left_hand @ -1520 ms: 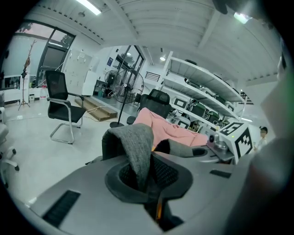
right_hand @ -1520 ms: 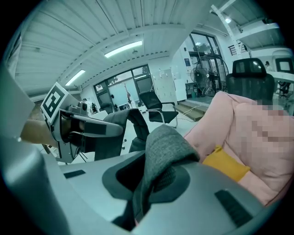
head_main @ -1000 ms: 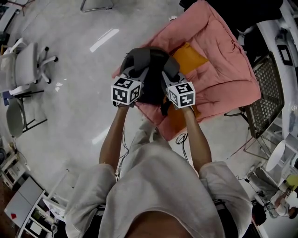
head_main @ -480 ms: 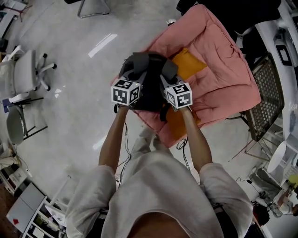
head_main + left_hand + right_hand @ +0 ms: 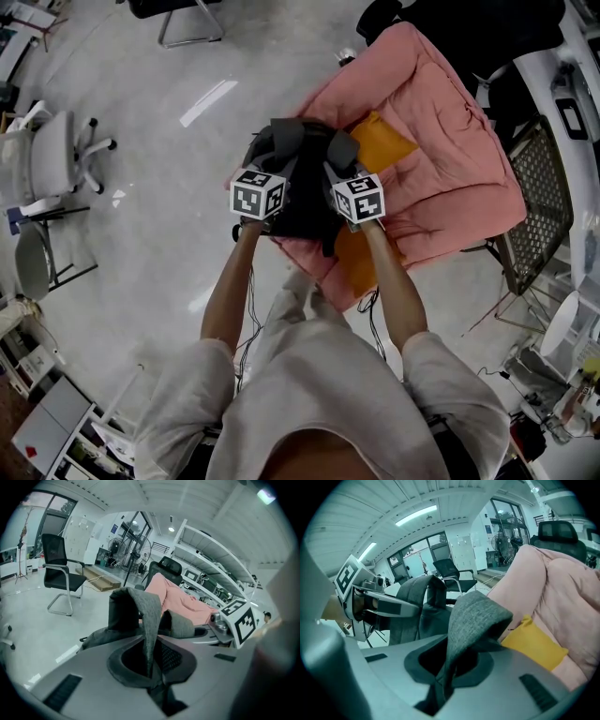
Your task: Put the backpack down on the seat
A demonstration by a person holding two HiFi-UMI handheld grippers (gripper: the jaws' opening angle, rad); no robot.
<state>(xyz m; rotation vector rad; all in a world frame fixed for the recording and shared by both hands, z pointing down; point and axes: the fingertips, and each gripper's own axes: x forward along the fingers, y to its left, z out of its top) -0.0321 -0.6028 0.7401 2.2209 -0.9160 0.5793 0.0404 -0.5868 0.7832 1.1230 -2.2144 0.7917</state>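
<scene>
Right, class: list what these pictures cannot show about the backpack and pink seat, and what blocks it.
- Head view: whether the backpack rests on the pink seat; its own bulk hides its underside.
- Gripper views: most of the backpack, behind the left gripper and right gripper housings; only straps show.
- Head view: middle of the yellow cushion, under the backpack.

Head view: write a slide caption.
The left gripper and right gripper, shut on the dark backpack, hold it over the edge of the pink seat.
</scene>
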